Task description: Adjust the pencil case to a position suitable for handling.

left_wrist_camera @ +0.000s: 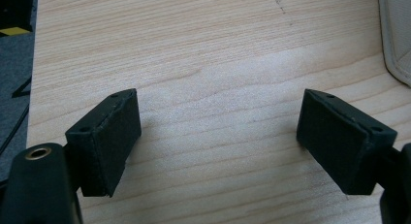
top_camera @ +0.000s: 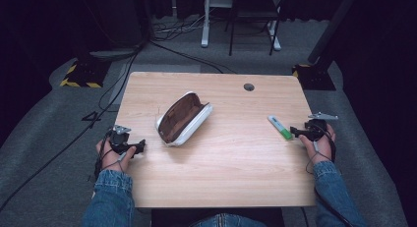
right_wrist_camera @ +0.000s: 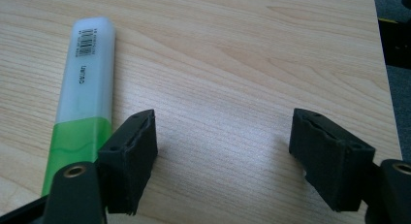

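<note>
Jaws on our right gripper [top_camera: 296, 132] stand released at the right edge of the table [top_camera: 221, 173], nothing but bare wood between them; the green-and-white highlighter [top_camera: 280, 127] lies flat just left of them, its green end near us, alongside the outside of one jaw. Our left gripper [top_camera: 139, 145] sits at the near left edge, jaws likewise parted and empty; the open pencil case [top_camera: 183, 118] lies to its far right, toward the table's middle.
</note>
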